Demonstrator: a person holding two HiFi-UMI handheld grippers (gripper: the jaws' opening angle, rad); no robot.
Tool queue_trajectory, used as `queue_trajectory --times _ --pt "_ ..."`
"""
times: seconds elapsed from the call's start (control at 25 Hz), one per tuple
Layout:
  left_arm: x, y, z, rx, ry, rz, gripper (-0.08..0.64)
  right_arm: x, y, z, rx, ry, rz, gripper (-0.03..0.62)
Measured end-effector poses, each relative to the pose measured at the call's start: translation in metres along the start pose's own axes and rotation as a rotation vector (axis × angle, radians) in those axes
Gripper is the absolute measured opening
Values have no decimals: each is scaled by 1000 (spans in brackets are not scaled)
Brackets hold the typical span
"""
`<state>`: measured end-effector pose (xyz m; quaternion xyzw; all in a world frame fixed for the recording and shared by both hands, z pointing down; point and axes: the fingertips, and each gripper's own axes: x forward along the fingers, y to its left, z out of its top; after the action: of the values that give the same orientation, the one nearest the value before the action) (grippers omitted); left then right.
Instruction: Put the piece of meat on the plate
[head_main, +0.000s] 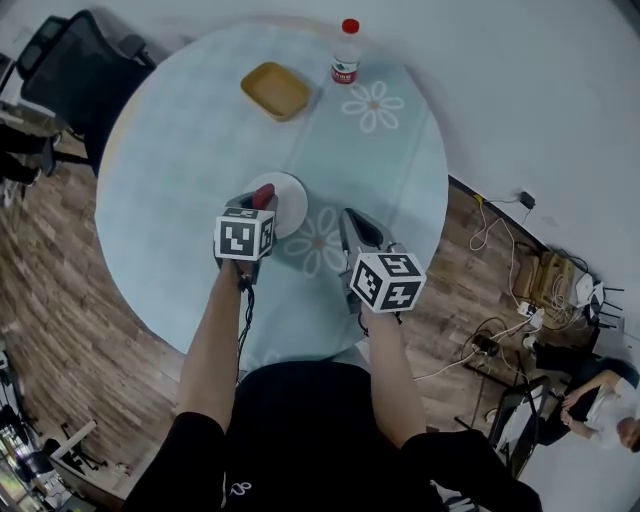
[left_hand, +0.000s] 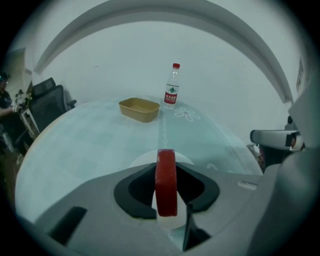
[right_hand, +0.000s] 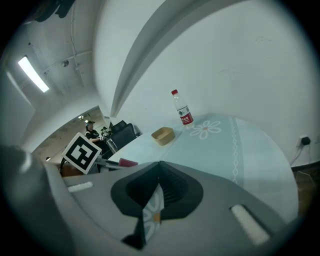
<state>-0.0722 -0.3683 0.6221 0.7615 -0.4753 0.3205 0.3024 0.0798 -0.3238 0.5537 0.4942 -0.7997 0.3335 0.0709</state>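
My left gripper (head_main: 262, 203) is shut on a red piece of meat (head_main: 264, 193), which stands on edge between the jaws. It hangs just over the near left rim of a small white plate (head_main: 288, 205) on the round, pale blue table (head_main: 170, 150). In the left gripper view the meat (left_hand: 166, 185) stands upright in the left gripper (left_hand: 166, 167), with the plate (left_hand: 141, 160) right beneath it. My right gripper (head_main: 353, 222) hovers low over the table to the right of the plate, its jaws shut with nothing in them. In the right gripper view the right gripper (right_hand: 159, 169) shows only tablecloth below.
A tan tray (head_main: 275, 90) and a red-capped water bottle (head_main: 346, 52) stand at the table's far side. A black office chair (head_main: 75, 70) is at the far left. Cables (head_main: 500, 330) and a seated person (head_main: 605, 405) are on the floor to the right.
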Motion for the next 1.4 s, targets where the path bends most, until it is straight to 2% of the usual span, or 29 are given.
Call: queue_trajectory --times 0.12,0.32,0.92,1.04,1.24,1.4 --pt "9 6 -3 52 28 45 98 -2 -3 -1 -33 12 -16 6" --pt "12 9 -9 92 47 88 100 -5 2 -3 -50 19 -6 6" --pt "-17 -18 -21 26 -52 52 107 -22 29 -8 -120 27 50 6" --pt "-37 -15 -18 -17 -105 65 118 -25 43 -9 -144 28 76 6" --pt "-86 -16 1 -110 -256 75 116 -30 62 -11 -184 33 115 6" --pt "-137 -28 9 -213 -412 65 53 -40 77 -14 -219 34 146 6"
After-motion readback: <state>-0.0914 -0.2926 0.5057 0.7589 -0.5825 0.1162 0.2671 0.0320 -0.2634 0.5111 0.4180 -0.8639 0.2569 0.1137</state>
